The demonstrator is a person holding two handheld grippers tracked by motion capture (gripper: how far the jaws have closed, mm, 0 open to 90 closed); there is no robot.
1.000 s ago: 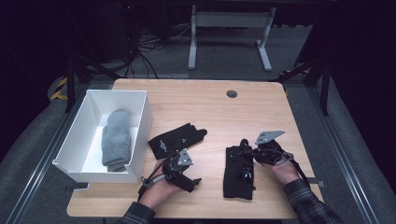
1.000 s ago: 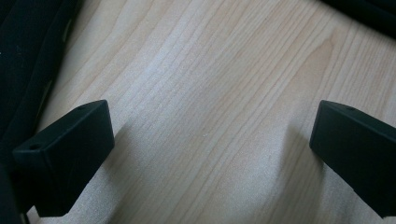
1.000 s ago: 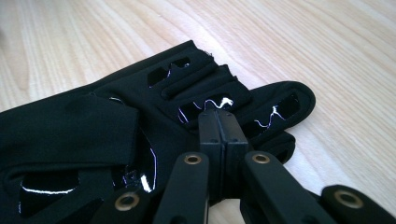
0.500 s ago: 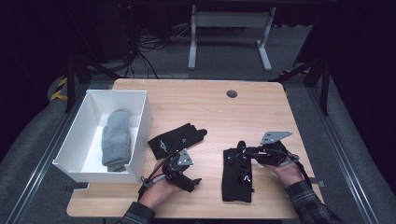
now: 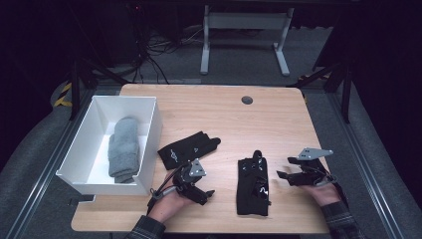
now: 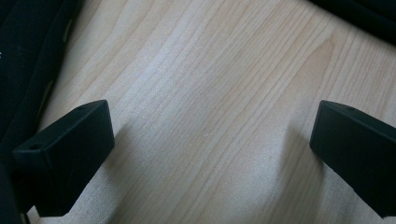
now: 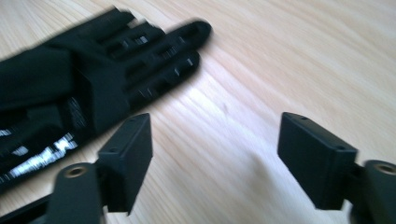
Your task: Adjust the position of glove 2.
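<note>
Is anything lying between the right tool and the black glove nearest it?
No. In the high view, bare wood separates the right tool from the glove; its jaws, just opened, hold nothing.

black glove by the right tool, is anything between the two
Nothing visible. The right tool sits just right of the black glove with bare table between them. Its jaws have just been opening and stand open with nothing between them, the glove lying off to their side in the right gripper view.

Near glove (image 5: 253, 186): white print on back, too blurred to read.
Far glove (image 5: 186, 150): small white logo, illegible.
</note>
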